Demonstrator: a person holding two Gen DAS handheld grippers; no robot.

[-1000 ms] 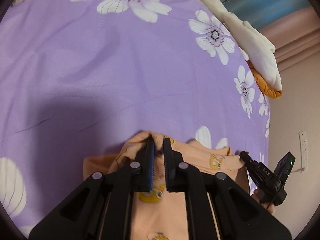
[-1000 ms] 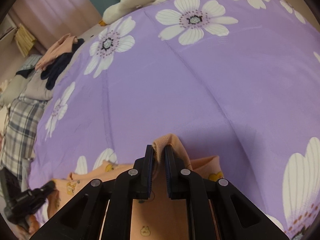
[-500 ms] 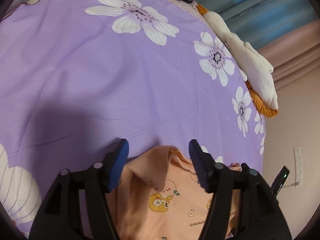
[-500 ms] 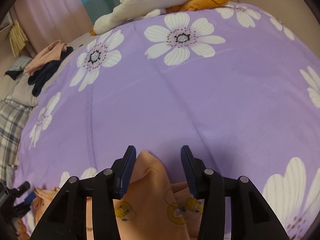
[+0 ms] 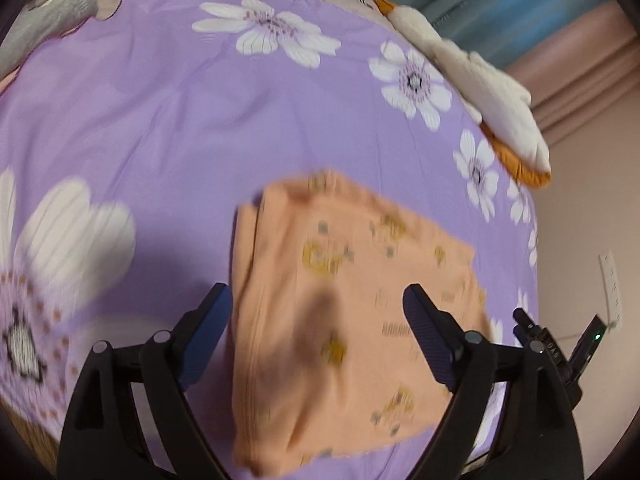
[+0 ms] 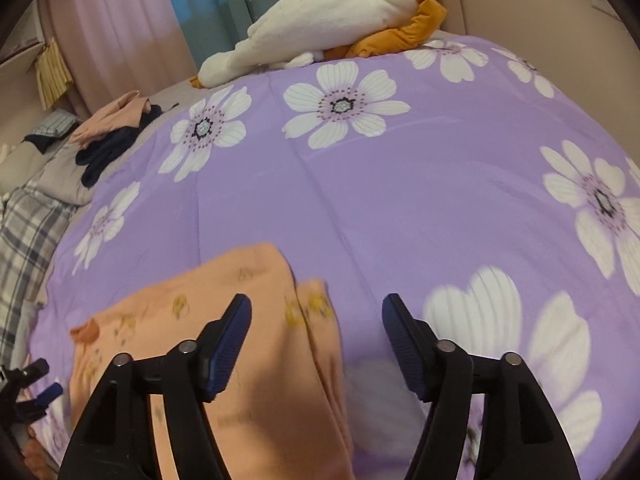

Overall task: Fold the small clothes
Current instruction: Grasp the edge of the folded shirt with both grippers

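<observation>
Left wrist view: the left gripper [image 5: 318, 300] was observed with its jaws spread wide and nothing held between them. A peach printed garment [image 5: 344, 312] was found lying folded on the purple floral bedsheet [image 5: 160, 120], directly ahead of and beneath the spread fingers [image 5: 430, 336]; whether the fingers touched the cloth could not be told, the frame being blurred. Small yellow cartoon prints were noted on the fabric. A white and orange plush toy [image 5: 492, 92] was recorded at the far edge of the bed, well apart from the garment. Part of the right gripper [image 5: 552, 352] was seen at the lower right, just beside the garment's edge.

Right wrist view: the right gripper [image 6: 316, 328] was likewise found wide open and empty. The peach printed garment [image 6: 224, 320] was seen lying under the left-hand finger [image 6: 228, 344], with bare sheet [image 6: 400, 180] under the other finger. A pile of dark and pink clothes [image 6: 116, 136] and a plaid cloth [image 6: 28, 232] were noted at the far left of the bed.
</observation>
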